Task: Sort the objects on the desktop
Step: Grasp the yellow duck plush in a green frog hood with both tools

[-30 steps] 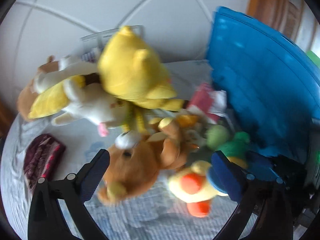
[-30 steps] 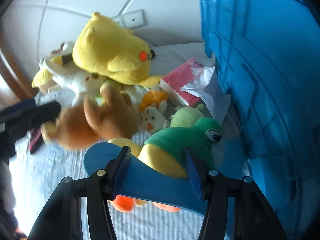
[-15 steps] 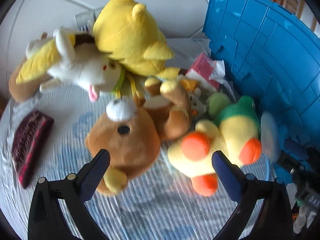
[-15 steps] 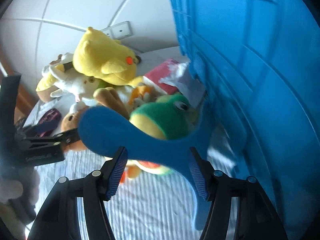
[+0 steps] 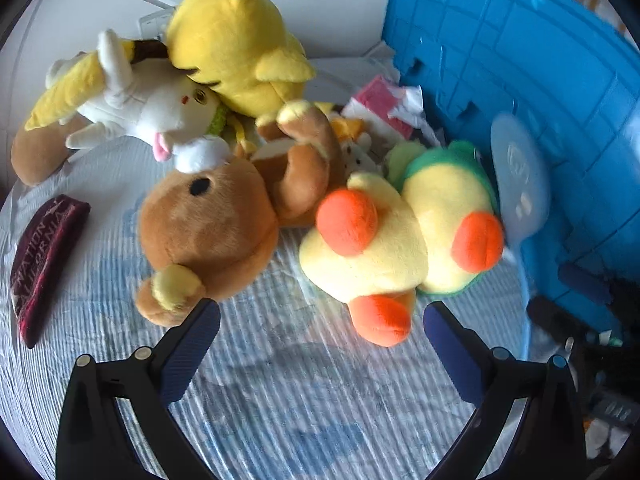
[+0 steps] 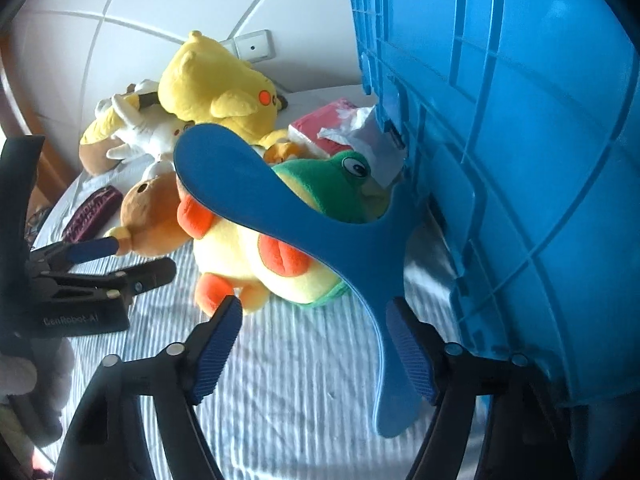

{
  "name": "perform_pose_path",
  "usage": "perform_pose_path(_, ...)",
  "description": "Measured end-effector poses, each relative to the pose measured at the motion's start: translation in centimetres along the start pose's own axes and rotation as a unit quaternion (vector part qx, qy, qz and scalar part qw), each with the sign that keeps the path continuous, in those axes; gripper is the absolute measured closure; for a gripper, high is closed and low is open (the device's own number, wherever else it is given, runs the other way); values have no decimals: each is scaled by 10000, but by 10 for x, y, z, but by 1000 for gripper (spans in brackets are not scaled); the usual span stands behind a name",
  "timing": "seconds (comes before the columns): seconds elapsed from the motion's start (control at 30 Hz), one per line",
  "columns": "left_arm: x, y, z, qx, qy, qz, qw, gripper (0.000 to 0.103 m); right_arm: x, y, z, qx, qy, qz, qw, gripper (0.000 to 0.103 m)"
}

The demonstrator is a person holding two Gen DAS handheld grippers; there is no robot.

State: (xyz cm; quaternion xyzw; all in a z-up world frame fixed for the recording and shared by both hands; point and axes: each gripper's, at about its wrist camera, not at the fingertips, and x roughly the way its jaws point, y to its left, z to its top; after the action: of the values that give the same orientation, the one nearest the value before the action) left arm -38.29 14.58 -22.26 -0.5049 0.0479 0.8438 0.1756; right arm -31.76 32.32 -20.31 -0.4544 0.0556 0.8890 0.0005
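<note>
Striped blue-white bedspread (image 5: 288, 400), white panelled wall (image 6: 120, 8), blue crate (image 6: 540, 140), both jaws released, right just widening off boomerang (image 6: 280, 208)

Both wrist cams steeply downward, close; shared plush pile (image 5: 248, 200), blue crate (image 6: 520, 160).

1. Left wrist view: the bear plush (image 5: 208, 232) lies at the centre of the bedspread (image 5: 280, 400), head toward 7 o'clock.
2. The frog plush (image 5: 400, 240) lies at 3 o'clock of the bear, touching it.
3. The crate (image 5: 540, 80) stands at 2 o'clock, just beside the frog.
4. The big plush (image 5: 236, 40) sits at 12 o'clock, behind the bear, on the rabbit plush (image 5: 152, 112), which stretches toward 10 o'clock.
5. The tissue pack (image 5: 380, 108) lies between the big plush and the crate.
6. The knit hat (image 5: 44, 260) lies at 9 o'clock, apart from the bear.
7. Right wrist view: the boomerang (image 6: 320, 220) stands before the frog, against the crate.
</note>
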Motion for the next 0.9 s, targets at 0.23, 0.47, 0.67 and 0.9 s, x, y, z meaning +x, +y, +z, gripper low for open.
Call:
perform_pose_path(0.23, 47, -21, -15, 73, 104, 100, 9999, 5, 17, -7, 4, -162, 5, -46, 9999, 41)
perform_pose_path(0.47, 60, -15, -19, -190, 142, -238, 9994, 73, 33, -9, -3, -333, 0, 22, 9994, 41)
perform_pose_path(0.67, 19, 20, -26, -334, -173, 265, 9989, 76, 27, -2, -13, -273, 119, 430, 9986, 51)
perform_pose_path(0.9, -28, 76, -58, -490, -75, 800, 9956, 77, 17, 33, -16, -173, 114, 1051, 9942, 54)
